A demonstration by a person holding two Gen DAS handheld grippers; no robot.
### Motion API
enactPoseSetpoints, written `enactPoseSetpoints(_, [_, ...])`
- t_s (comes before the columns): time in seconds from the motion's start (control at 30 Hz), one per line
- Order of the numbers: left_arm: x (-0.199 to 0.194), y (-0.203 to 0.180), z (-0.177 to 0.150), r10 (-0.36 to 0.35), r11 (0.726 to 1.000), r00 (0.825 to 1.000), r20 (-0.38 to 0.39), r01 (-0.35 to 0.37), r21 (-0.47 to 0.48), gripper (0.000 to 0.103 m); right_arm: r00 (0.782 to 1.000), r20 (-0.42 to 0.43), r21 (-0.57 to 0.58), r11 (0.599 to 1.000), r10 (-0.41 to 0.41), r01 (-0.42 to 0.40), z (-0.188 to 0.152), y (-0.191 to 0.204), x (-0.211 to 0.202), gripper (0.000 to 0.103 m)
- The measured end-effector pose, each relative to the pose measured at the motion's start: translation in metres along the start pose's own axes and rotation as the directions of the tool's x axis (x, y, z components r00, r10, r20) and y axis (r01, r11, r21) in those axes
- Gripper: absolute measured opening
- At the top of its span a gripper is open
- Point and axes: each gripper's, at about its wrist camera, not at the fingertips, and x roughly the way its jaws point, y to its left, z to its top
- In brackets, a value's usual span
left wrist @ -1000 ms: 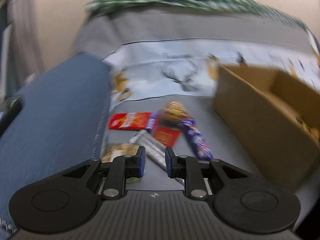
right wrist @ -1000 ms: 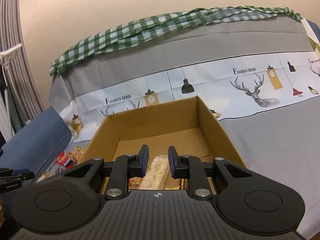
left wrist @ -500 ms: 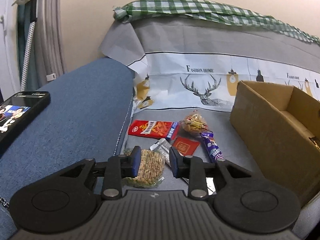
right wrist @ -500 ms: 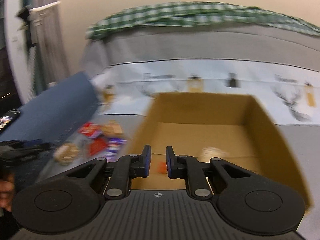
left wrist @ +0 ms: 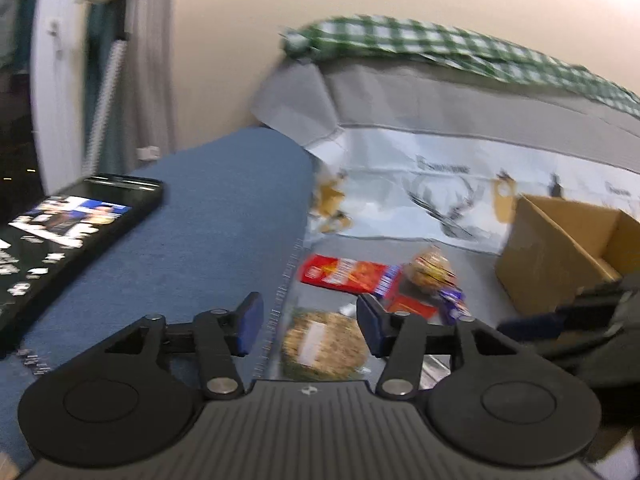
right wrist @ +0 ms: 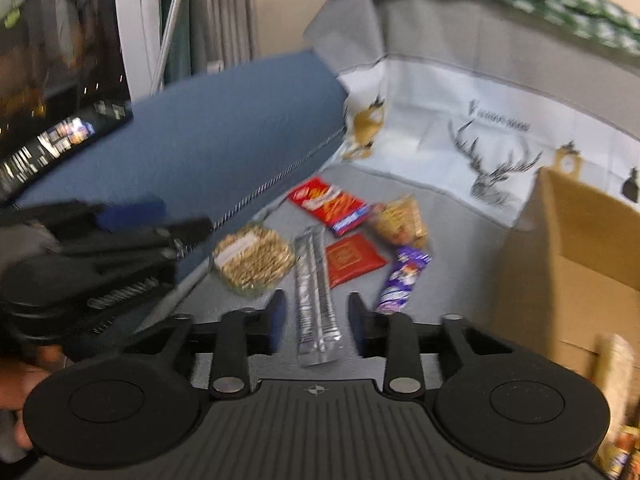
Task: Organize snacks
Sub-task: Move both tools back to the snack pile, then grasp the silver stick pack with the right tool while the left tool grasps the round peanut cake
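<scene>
Only our right wrist view shows the silver sachet [right wrist: 315, 296] whole, lying between the spread, empty fingers of the right gripper [right wrist: 316, 320]. Our left gripper [left wrist: 308, 322], also spread and empty, hovers over the round cracker pack [left wrist: 323, 340]. We count six snacks left of one cardboard box [right wrist: 576, 264].
</scene>
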Motion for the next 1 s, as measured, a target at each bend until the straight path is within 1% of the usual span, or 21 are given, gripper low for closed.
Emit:
enactPoseSetpoints(0.07, [-0.001,-0.001,0.000,0.014,1.000,1.000,0.009,-0.014,0.010,0.058,1.000,-0.027,-0.026,1.000,-0.014,0.014,-0.002,0.007,0.019,0.050])
enactPoseSetpoints(0.23, [0.001,-0.001,0.000,0.016,1.000,1.000,0.002,-0.016,0.022,0.059,0.994,-0.102,-0.068,0.997,-0.037,0.030,-0.006,0.018,0.063,0.061])
enactPoseSetpoints(0.4, [0.003,0.000,0.000,0.002,1.000,1.000,-0.007,-0.002,0.021,0.061,0.983,-0.171,-0.141,0.989,-0.074,0.050,-0.008,0.025,0.099,0.062])
enactPoseSetpoints(0.43, [0.004,0.000,-0.001,0.002,1.000,1.000,-0.008,-0.002,0.024,0.062,0.980,-0.183,-0.145,0.988,-0.082,0.055,-0.009,0.024,0.104,0.061])
enactPoseSetpoints(0.47, [0.005,-0.001,-0.001,0.001,1.000,1.000,-0.009,-0.001,0.029,0.063,0.981,-0.180,-0.129,0.990,-0.072,0.049,-0.009,0.022,0.105,0.061])
enactPoseSetpoints(0.5, [0.005,-0.002,-0.001,0.000,0.999,1.000,-0.011,0.000,0.033,0.063,0.981,-0.182,-0.115,0.993,-0.059,0.038,-0.008,0.020,0.106,0.053])
enactPoseSetpoints(0.53, [0.006,-0.003,-0.001,0.000,0.999,1.000,-0.013,0.000,0.037,0.064,0.982,-0.184,-0.107,0.994,-0.040,0.020,-0.008,0.018,0.106,0.035])
enactPoseSetpoints(0.57, [0.007,-0.003,-0.001,0.000,0.999,1.000,-0.016,0.001,0.041,0.065,0.984,-0.180,-0.104,0.995,-0.014,-0.005,-0.009,0.018,0.104,0.032])
enactPoseSetpoints(0.67, [0.010,-0.005,-0.002,-0.004,0.999,1.000,-0.023,0.005,0.051,0.067,0.986,-0.169,-0.118,0.993,0.004,-0.025,-0.013,0.018,0.095,0.027])
enactPoseSetpoints(0.73, [0.012,-0.007,-0.002,-0.003,0.998,0.999,-0.032,0.005,0.060,0.070,0.987,-0.156,-0.091,0.995,0.022,-0.037,-0.018,0.016,0.081,0.017])
enactPoseSetpoints(0.77, [0.013,-0.010,-0.001,-0.001,0.998,0.999,-0.040,0.004,0.070,0.071,0.989,-0.145,-0.082,0.996,0.021,-0.033,-0.020,0.015,0.073,0.007])
enactPoseSetpoints(0.83, [0.016,-0.014,-0.001,0.004,0.996,0.998,-0.055,0.001,0.089,0.075,0.991,-0.131,-0.066,0.998,0.015,-0.024,-0.026,0.017,0.054,0.006])
enactPoseSetpoints(0.9, [0.019,-0.018,0.000,0.016,0.994,0.997,-0.073,-0.008,0.107,0.075,0.993,-0.121,-0.053,0.998,0.011,-0.018,-0.038,0.020,0.035,0.006])
enactPoseSetpoints(1.0, [0.023,-0.023,0.000,0.031,0.992,0.996,-0.089,-0.020,0.126,0.075,0.993,-0.115,-0.041,0.999,-0.015,0.010,-0.054,0.022,0.017,0.006])
